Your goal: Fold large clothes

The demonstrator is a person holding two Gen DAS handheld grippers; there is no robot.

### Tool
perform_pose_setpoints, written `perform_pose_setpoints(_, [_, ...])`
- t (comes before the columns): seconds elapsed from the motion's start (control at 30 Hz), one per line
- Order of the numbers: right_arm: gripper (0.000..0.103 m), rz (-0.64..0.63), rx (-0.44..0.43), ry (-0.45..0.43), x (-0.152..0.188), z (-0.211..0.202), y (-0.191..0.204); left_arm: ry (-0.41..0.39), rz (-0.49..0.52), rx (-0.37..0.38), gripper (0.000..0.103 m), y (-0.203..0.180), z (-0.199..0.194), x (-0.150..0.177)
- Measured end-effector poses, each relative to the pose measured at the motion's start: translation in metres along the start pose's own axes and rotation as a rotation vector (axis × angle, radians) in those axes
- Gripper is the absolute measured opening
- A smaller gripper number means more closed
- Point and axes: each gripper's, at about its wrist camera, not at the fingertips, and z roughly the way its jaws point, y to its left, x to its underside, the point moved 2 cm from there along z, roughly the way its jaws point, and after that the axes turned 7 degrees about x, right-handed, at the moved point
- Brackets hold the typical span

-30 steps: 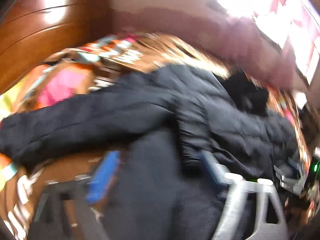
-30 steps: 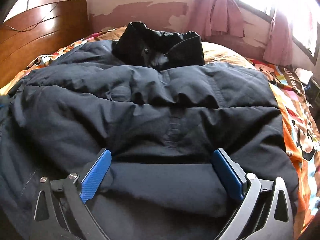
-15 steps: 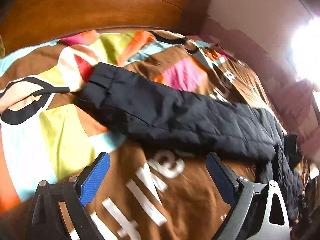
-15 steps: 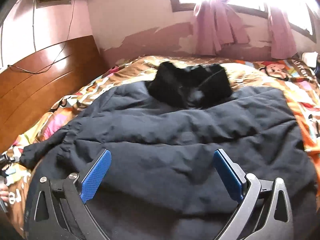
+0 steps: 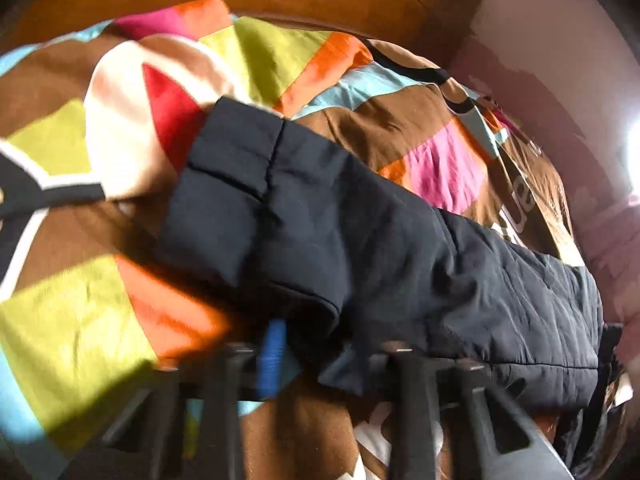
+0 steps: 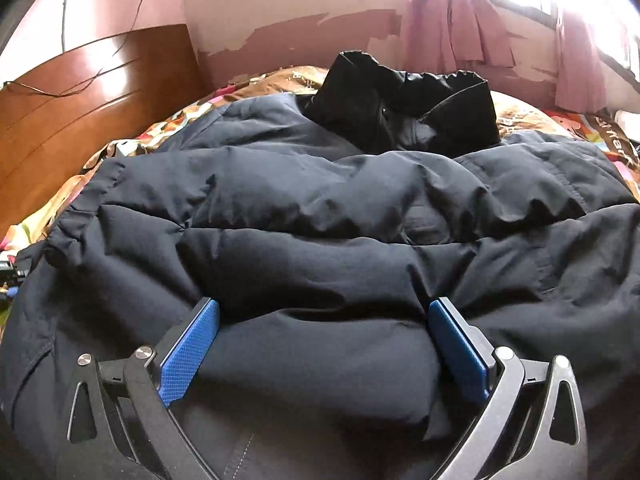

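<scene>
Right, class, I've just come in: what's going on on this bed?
A person with two handheld grippers is folding a dark padded jacket spread on a colourful bedspread. The left gripper is closing on the sleeve near its cuff. The right gripper is open, its fingers straddling the jacket's body.

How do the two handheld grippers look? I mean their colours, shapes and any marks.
The right gripper has two flat blue pads with a fine dotted texture, set on black angular arms with triangular cut-outs and silver round bolts. The left gripper is blurred: dark arms, one blue pad. No cables or sleeves are visible.
</scene>
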Motion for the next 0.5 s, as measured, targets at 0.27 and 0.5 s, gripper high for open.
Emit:
perform_pose_setpoints(0.27, [0.102, -0.025, 0.043, 0.039, -0.011, -0.023, -0.002, -0.197, 0.190, -0.015, 0.006, -0.063, -0.068, -0.018])
perform_pose_setpoints(0.5, [0.102, -0.080, 0.039, -0.072, -0.039, -0.087, -0.026, -0.366, 0.444, 0.082, 0.006, -0.172, -0.166, -0.022])
